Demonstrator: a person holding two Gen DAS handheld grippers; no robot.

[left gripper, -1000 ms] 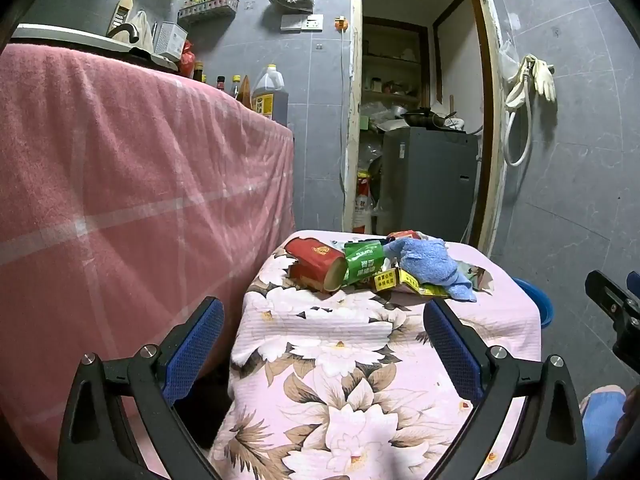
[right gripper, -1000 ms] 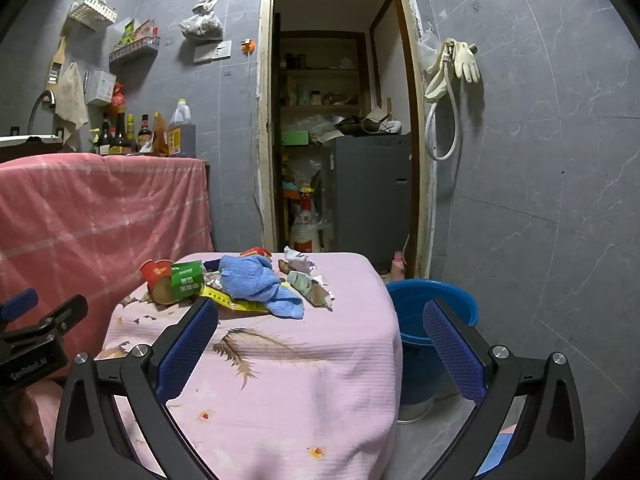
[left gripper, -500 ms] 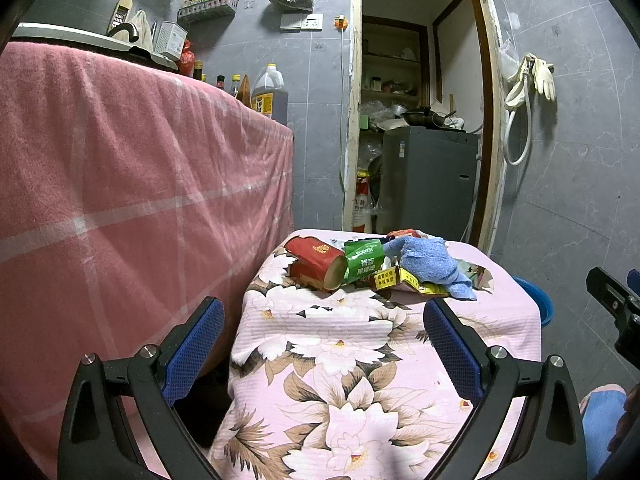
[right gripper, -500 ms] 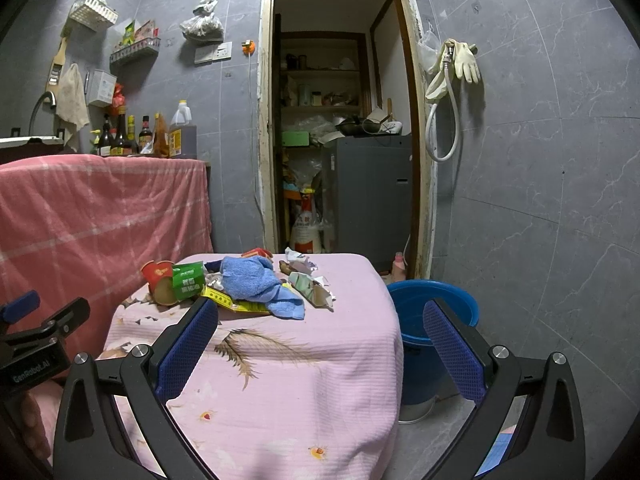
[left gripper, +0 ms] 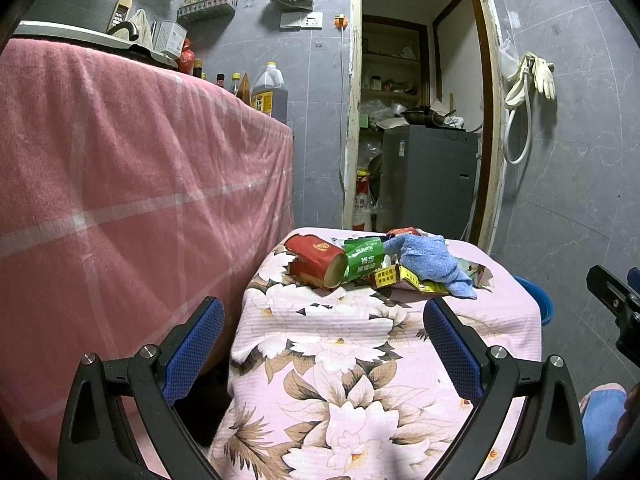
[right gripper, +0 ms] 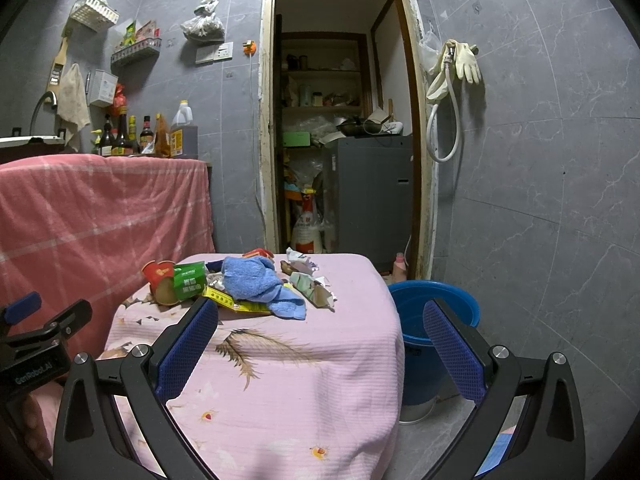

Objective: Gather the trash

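A heap of trash lies at the far end of a small table under a pink floral cloth (left gripper: 360, 344): a red paper cup (left gripper: 316, 258) on its side, a green packet (left gripper: 364, 262), yellow wrappers (left gripper: 404, 278), a blue rag (left gripper: 428, 258) and crumpled paper (right gripper: 314, 288). The same cup (right gripper: 158, 276) and rag (right gripper: 256, 284) show in the right wrist view. My left gripper (left gripper: 324, 344) hangs open in front of the table's near edge, holding nothing. My right gripper (right gripper: 320, 344) is open too, short of the heap. A blue bucket (right gripper: 436, 320) stands on the floor right of the table.
A tall counter draped in pink checked cloth (left gripper: 140, 208) rises left of the table, with bottles (right gripper: 132, 132) on top. Behind the table, an open doorway (right gripper: 340, 140) shows a grey appliance (right gripper: 372, 196). Gloves and a hose (right gripper: 452, 80) hang on the grey tiled wall.
Both views have drifted very slightly; both grippers stay open and the trash heap has not moved.
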